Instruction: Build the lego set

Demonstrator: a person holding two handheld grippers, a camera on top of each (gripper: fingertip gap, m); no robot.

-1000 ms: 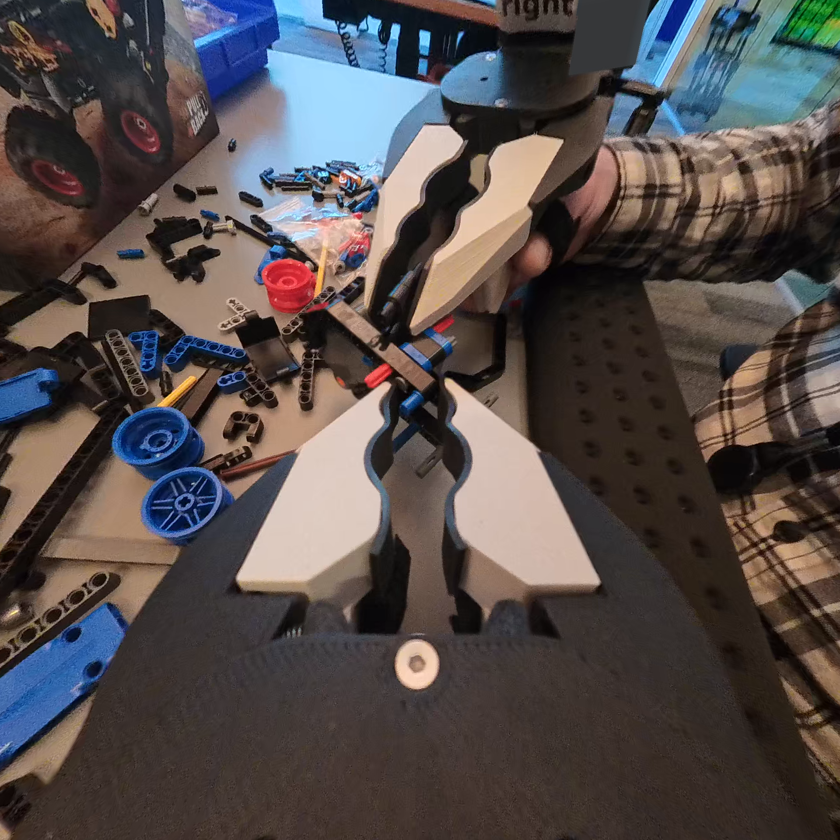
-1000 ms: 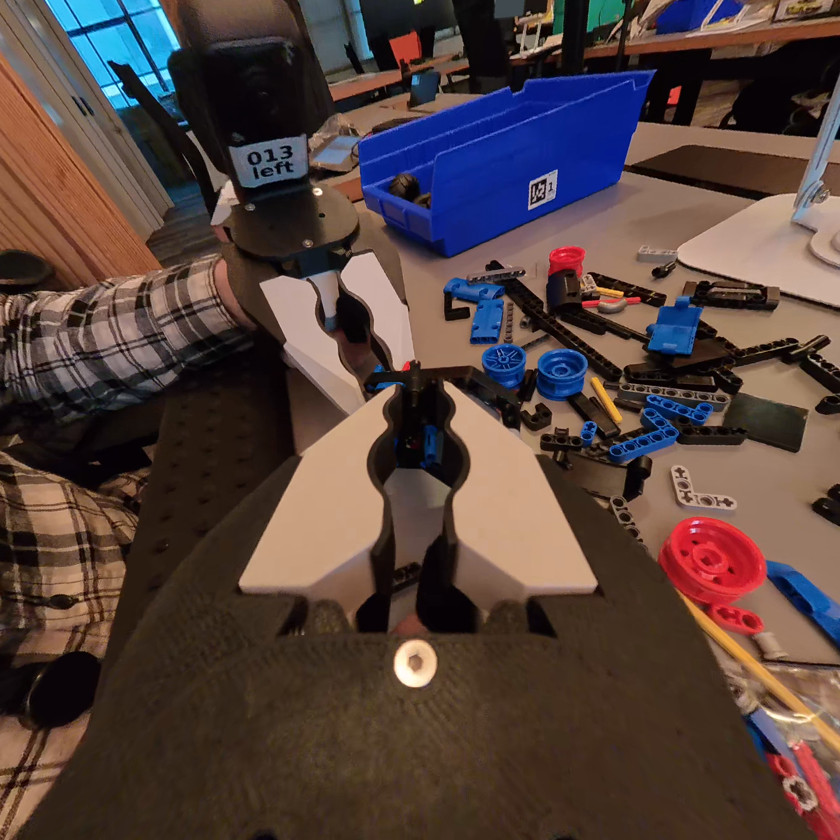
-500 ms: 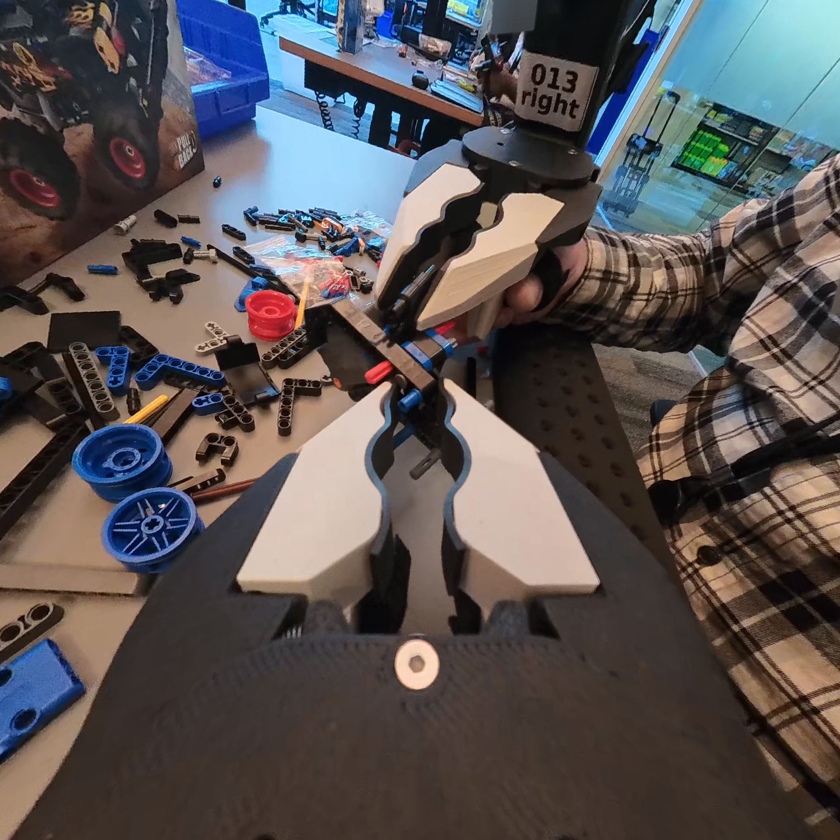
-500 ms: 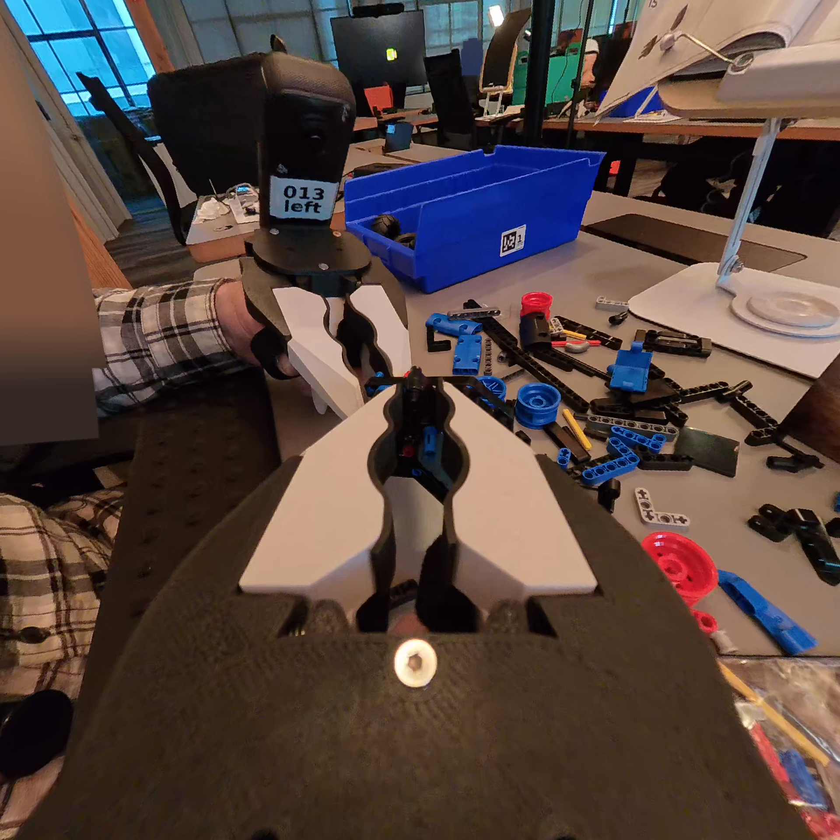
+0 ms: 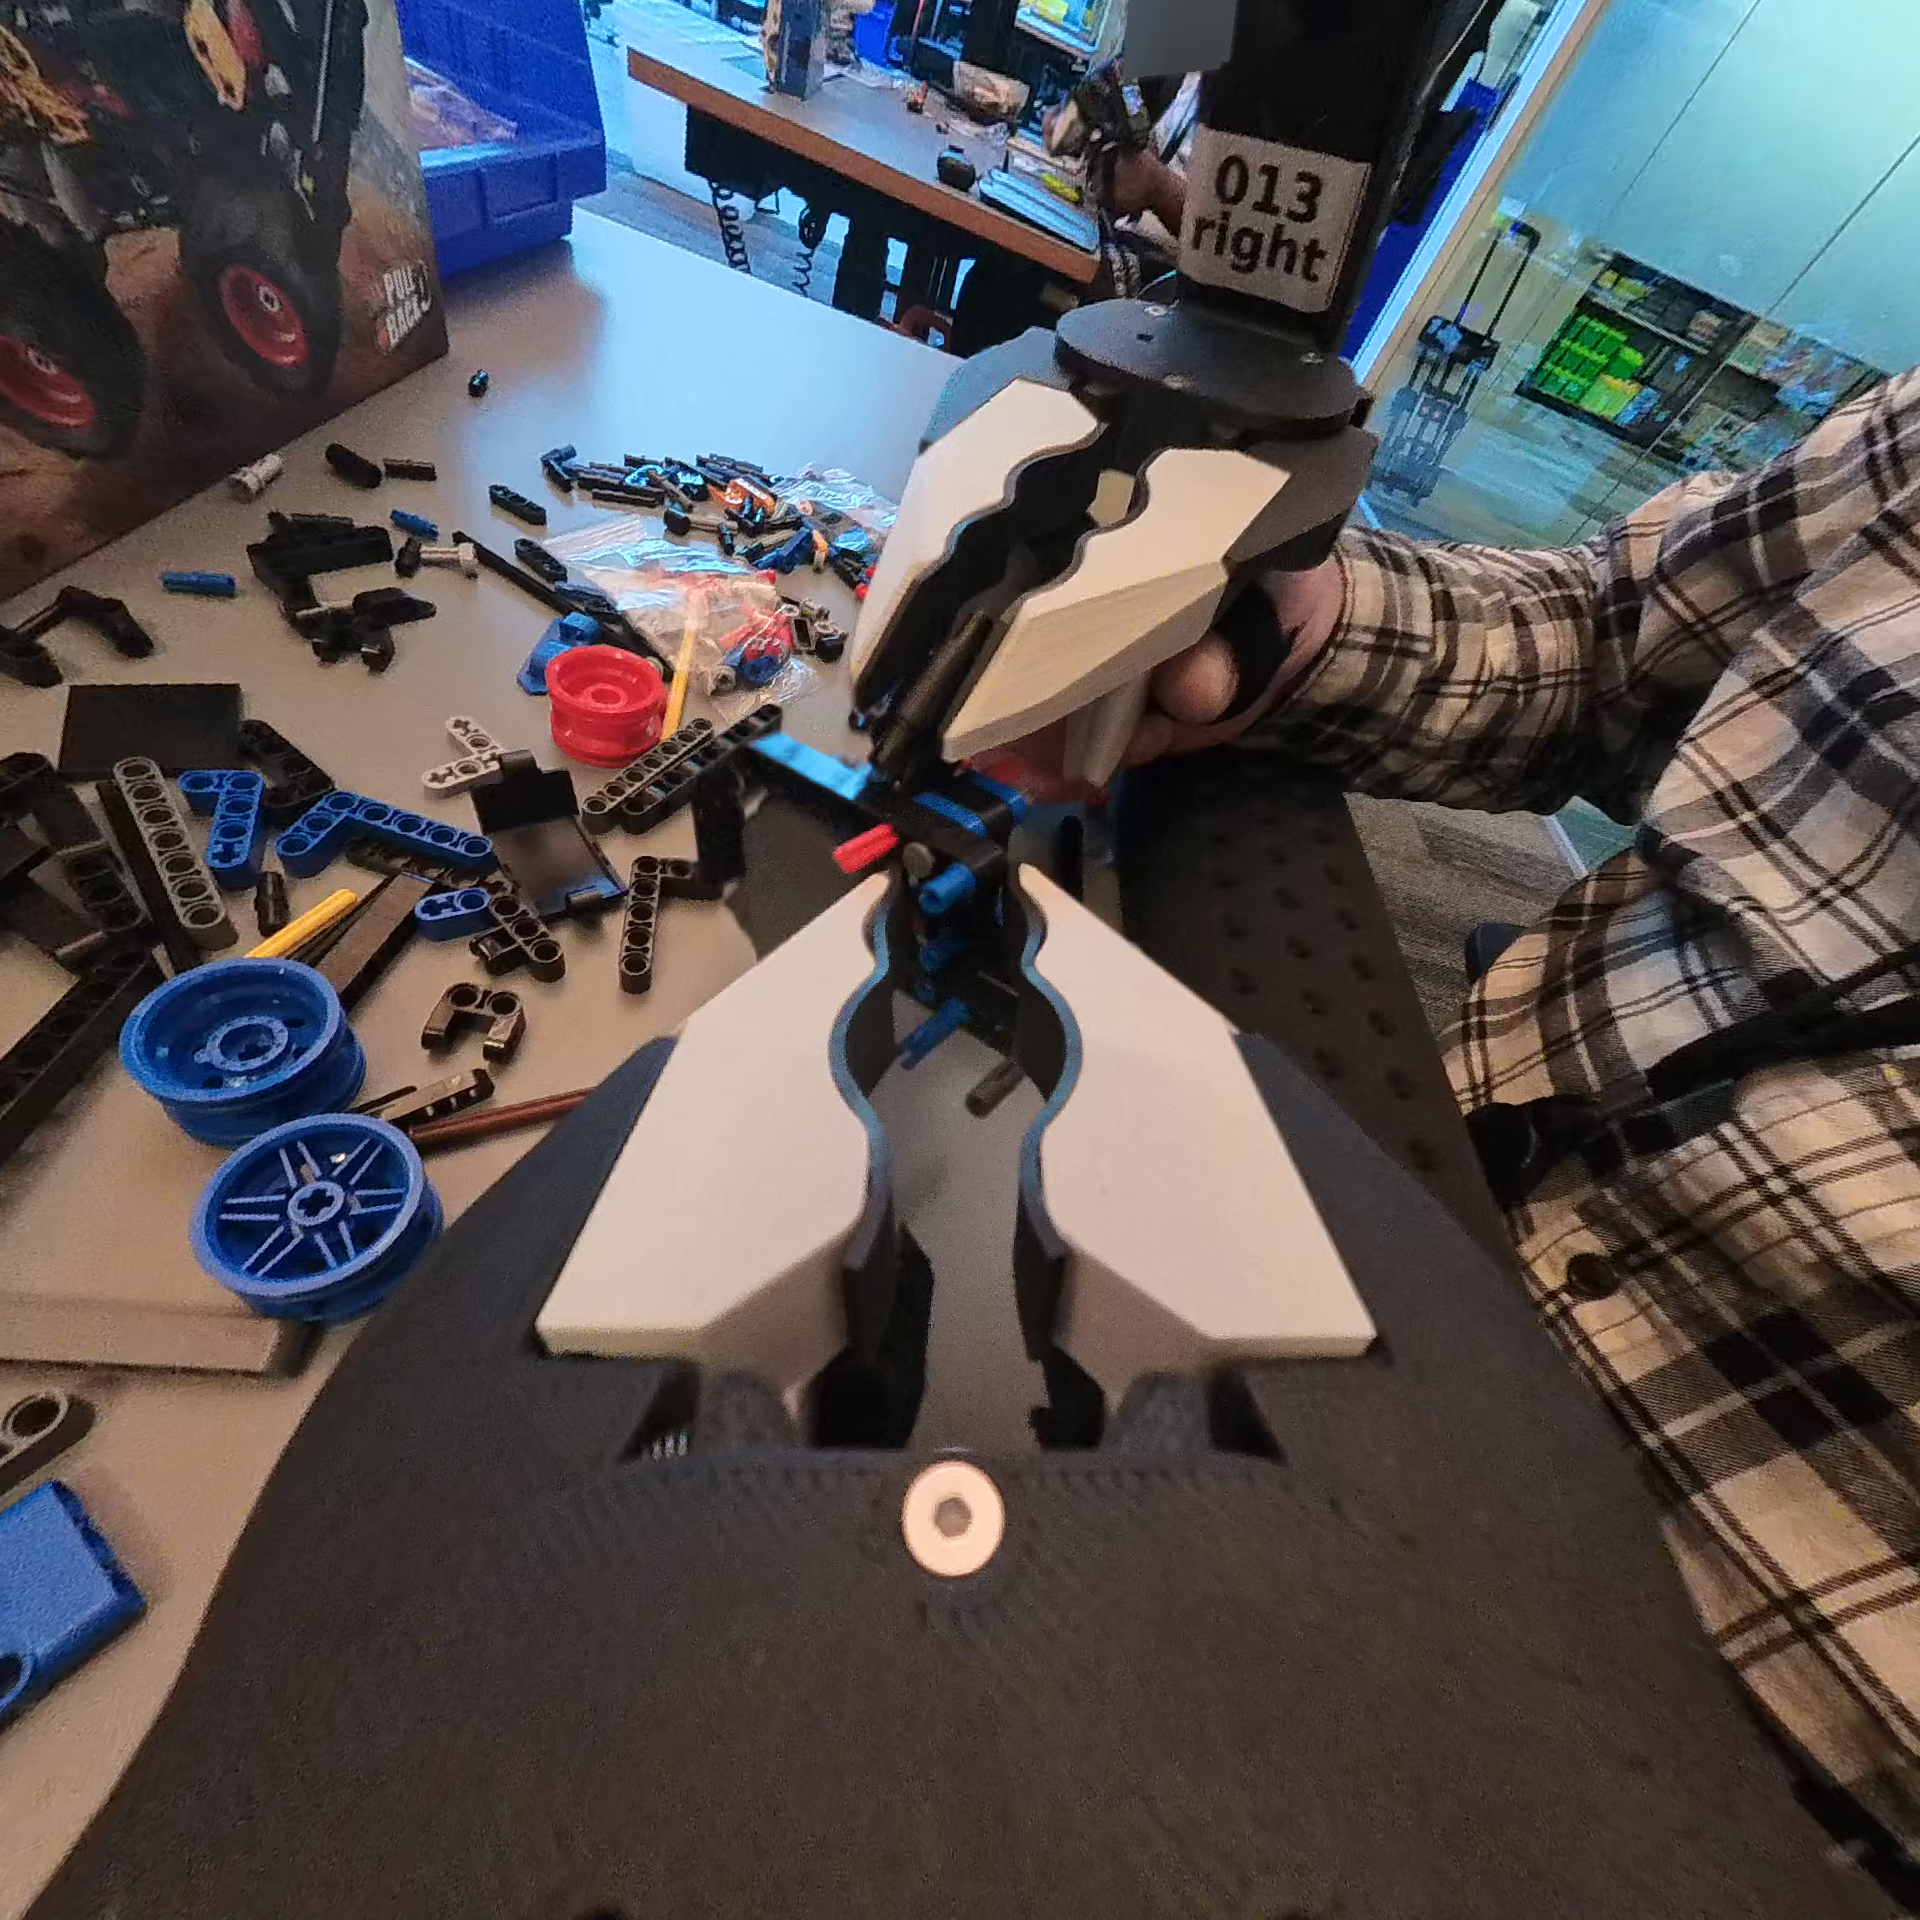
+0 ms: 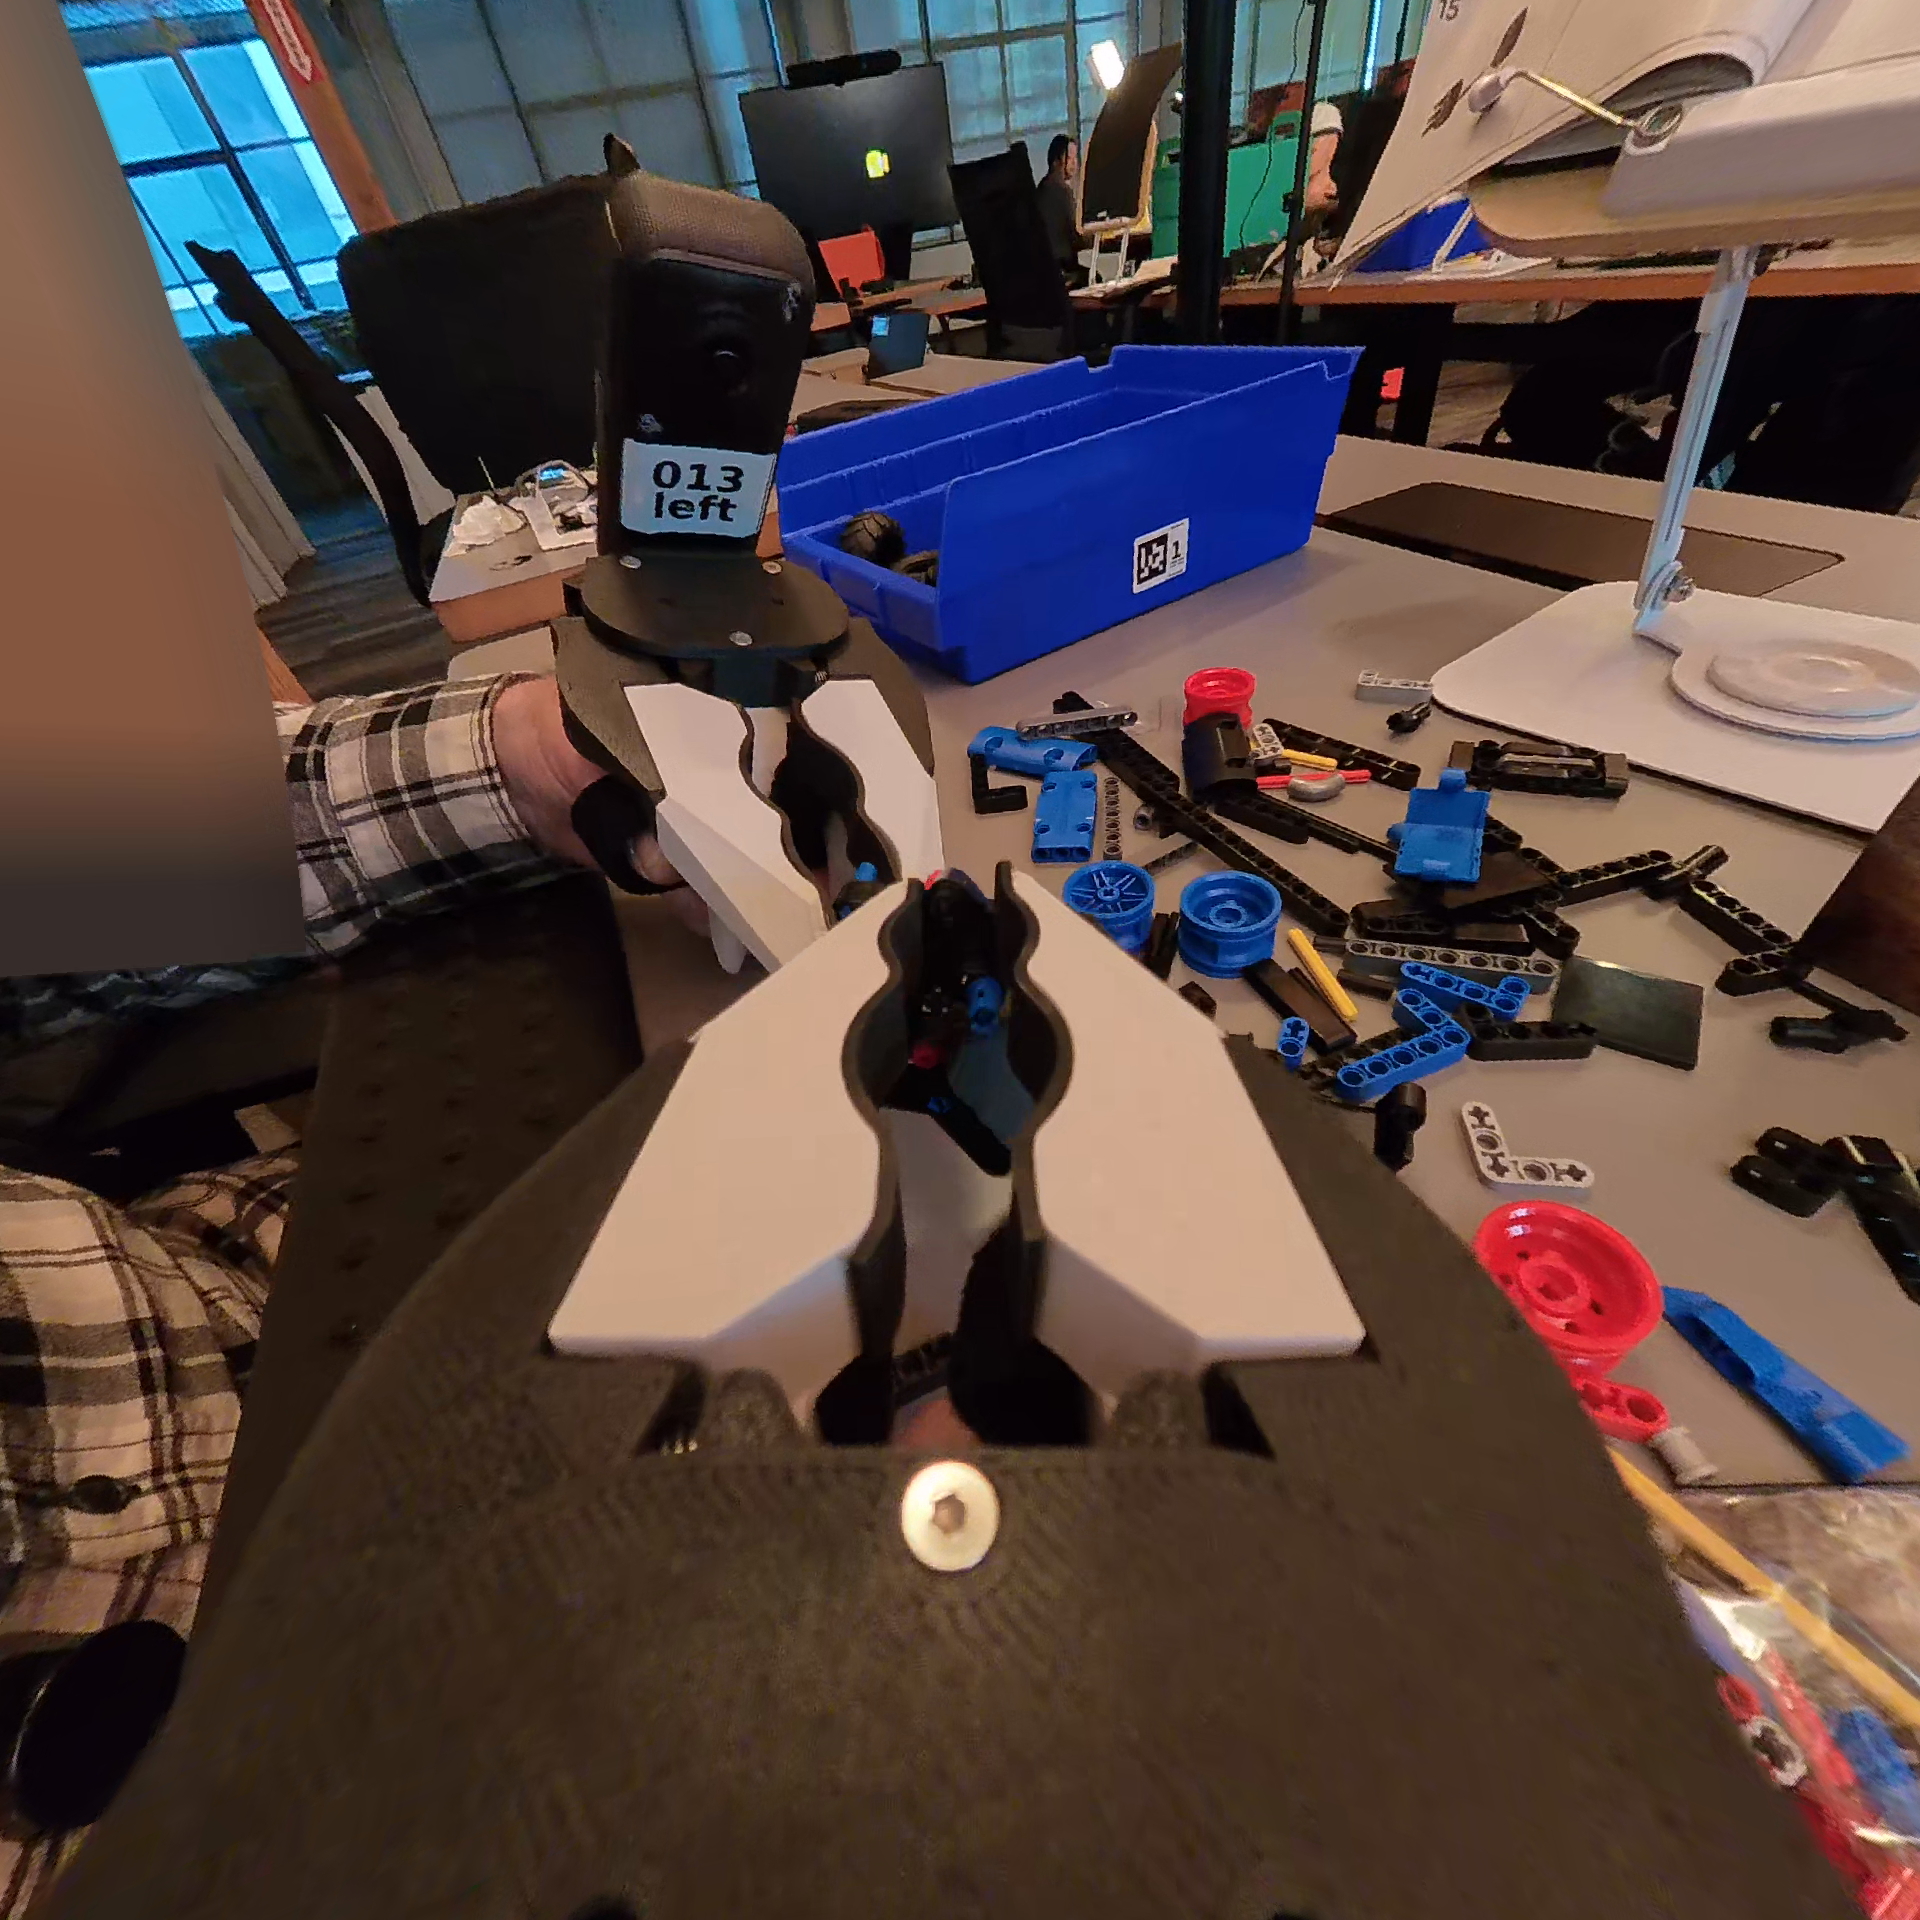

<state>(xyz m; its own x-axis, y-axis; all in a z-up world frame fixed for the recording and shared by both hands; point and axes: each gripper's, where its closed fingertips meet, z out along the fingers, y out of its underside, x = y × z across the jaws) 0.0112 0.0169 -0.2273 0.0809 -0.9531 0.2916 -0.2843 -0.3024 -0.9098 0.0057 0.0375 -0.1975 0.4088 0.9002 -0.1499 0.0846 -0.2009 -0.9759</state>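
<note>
Left wrist view: our left tongs are clenched on the black-and-blue lego assembly, gripping its lower part, w/ a red pin poking out just left of the tips. Straight ahead, our right tongs come down from above and are clamped on a black piece at the top of the same build. Left of the tongs on the tabletop: two blue wheels, a red wheel, loose black & blue beams, a parts bag. Set box stands far left.

Right wrist view: our right tongs are closed on the lego assembly, which sits between the fingers, off the tabletop. Left tongs meet it from ahead-left, tips touching the build. Right of the tongs: blue wheels, red wheel, scattered beams. Blue bin farther ahead.
</note>
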